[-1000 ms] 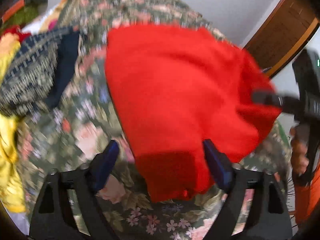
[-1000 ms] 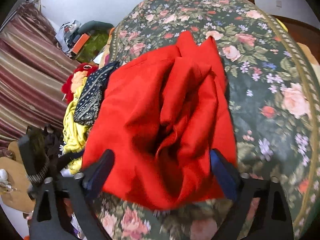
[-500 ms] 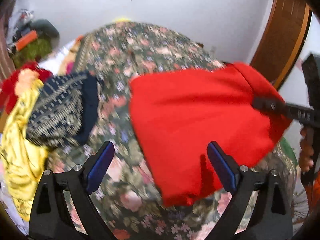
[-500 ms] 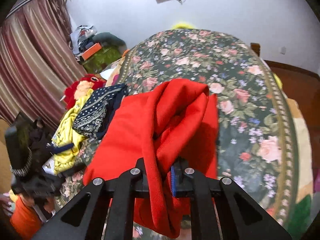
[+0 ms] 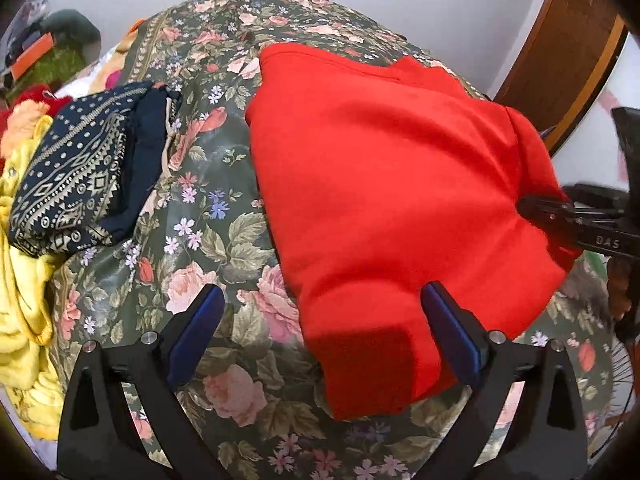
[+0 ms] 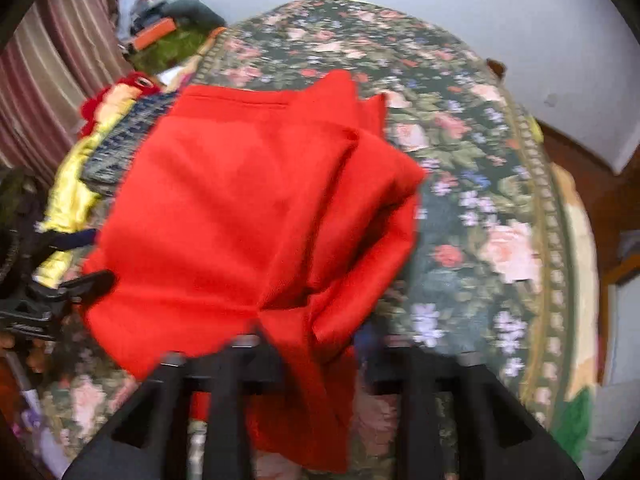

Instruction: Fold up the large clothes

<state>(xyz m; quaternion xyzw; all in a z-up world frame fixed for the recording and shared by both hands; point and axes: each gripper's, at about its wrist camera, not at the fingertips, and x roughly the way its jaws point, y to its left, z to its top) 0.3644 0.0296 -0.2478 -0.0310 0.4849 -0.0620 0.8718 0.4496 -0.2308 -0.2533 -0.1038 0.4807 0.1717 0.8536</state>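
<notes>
Several other garments are crowding the far left of the bed (image 5: pixel 224 216): a navy patterned cloth (image 5: pixel 76 176) lying on a yellow garment (image 5: pixel 24 300). The red garment (image 5: pixel 392 184) is lying folded on the floral bedspread, its right side bunching in loose pleats. The left gripper (image 5: pixel 324 336) is opening, jaws released over the garment's near edge. The right gripper (image 6: pixel 304 360) is blurring; its jaws are opening with red cloth between them.
</notes>
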